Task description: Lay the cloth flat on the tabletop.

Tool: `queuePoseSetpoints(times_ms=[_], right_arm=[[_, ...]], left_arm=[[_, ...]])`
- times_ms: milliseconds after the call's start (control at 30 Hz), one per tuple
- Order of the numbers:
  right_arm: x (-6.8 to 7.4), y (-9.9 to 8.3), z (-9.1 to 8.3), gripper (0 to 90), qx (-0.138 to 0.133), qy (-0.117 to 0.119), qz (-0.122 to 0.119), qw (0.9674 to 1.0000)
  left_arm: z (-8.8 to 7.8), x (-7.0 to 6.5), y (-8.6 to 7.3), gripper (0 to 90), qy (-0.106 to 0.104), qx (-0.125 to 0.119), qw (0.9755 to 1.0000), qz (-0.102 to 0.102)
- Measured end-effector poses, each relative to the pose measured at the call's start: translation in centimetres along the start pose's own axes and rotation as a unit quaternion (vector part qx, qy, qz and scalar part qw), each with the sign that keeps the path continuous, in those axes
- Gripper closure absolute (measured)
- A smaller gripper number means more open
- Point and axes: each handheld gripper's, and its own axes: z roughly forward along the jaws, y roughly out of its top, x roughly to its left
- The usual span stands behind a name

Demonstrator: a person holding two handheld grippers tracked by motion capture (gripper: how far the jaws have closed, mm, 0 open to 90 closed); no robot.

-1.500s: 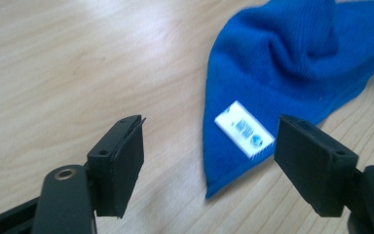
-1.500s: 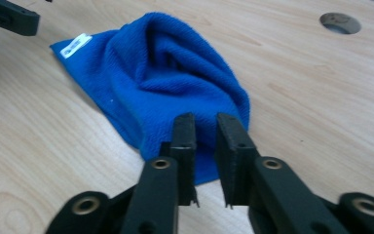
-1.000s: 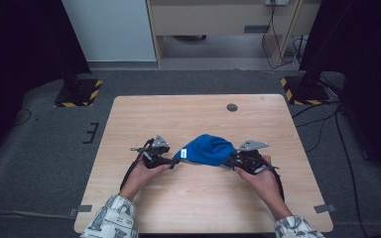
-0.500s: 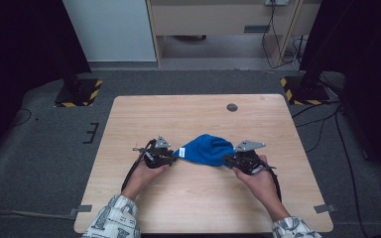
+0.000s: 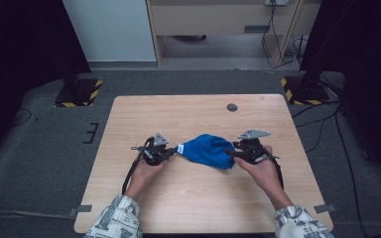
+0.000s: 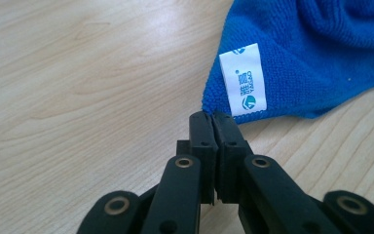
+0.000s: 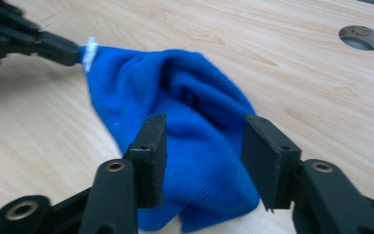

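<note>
Item, left of centre in the high view: my left gripper (image 5: 171, 152), jaws just closed, pinched on the corner of the blue cloth (image 5: 209, 151) beside its white label (image 6: 244, 80) (an anchor for spreading). Item, mid-frame: the cloth, bunched on the wooden table (image 5: 193, 116). Item, right: my right gripper (image 5: 232, 154), jaws just opening, straddling the bunched end without pressing.
</note>
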Motion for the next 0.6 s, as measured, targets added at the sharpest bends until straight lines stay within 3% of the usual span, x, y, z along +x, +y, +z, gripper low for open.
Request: queuePoseSetpoints(times_ms=[300,433,600], right_arm=[[-2.4,1.8,3.7,72.5,0.03,-0.022,0.004,0.9993],[-3.4,2.2,5.2,71.8,0.04,-0.036,0.013,0.9984],[-3.6,2.1,6.5,65.5,0.048,-0.031,0.022,0.9981]], left_arm=[[-0.2,0.0,0.1,87.9,-0.004,-0.008,0.9999,-0.005],[-0.4,0.0,0.2,88.0,-0.004,-0.017,0.9998,-0.007],[-0.4,0.0,0.3,87.9,-0.008,-0.026,0.9995,-0.014]])
